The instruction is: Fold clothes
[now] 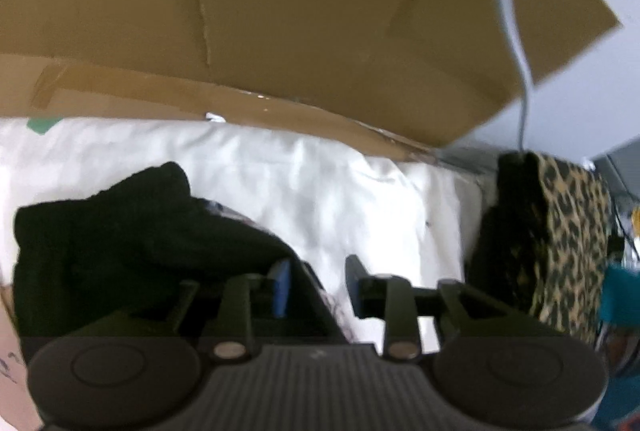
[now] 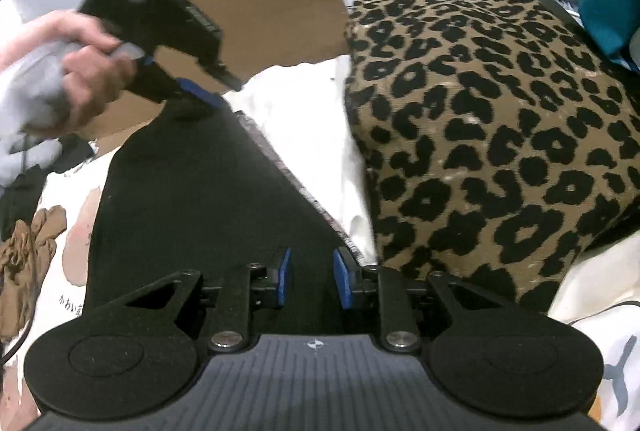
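Both claws spread over black garment [image 2: 192, 199]: left claw [image 1: 318, 285], right claw [image 2: 312, 281]. Pinching edges evenly, probably tidier fold.

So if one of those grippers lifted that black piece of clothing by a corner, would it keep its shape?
Probably not. The black garment already bunches into soft folds in the left wrist view, so it would likely droop. It looks thin, so probably light. Its matte cloth seems unlikely to slip from the blue pads.
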{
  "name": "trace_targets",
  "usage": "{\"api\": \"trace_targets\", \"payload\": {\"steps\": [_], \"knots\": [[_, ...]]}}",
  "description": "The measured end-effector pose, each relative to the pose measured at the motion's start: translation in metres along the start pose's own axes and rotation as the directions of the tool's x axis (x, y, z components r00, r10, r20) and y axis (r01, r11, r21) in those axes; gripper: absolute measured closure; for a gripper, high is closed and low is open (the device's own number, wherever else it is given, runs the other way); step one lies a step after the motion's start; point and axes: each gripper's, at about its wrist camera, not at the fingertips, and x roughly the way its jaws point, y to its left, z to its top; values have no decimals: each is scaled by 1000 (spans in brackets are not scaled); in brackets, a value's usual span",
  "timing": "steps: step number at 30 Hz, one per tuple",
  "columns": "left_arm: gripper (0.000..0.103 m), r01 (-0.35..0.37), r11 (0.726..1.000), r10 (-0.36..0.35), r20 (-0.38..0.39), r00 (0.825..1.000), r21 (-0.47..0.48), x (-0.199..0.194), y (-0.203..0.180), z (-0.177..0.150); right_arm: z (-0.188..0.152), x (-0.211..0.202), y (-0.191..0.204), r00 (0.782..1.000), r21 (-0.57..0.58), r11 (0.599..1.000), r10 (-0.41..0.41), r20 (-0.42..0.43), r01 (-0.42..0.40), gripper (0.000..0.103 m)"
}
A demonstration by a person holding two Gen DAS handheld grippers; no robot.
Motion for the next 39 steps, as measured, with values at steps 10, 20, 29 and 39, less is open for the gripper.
{"api": "trace_targets", "payload": {"steps": [10,20,29,39], "knots": [[72,-49,981,54,-20,998,188,-9,-8,-45,-13,-10,3,999,45,998,39,7,-39,72],[86,-74,951,80,-8,997,301,27,-30,-69,-18,0,-13,995,15,996,-92,-46,93,99],[90,-102,952,91,53,994,288,42,-41,-53,-15,2,-17,988,13,989,-148,-39,149,99],[86,-93,926,69,77,995,366,-2,-29,-34,-13,-9,-16,989,60,987,-144,-44,147,96]]}}
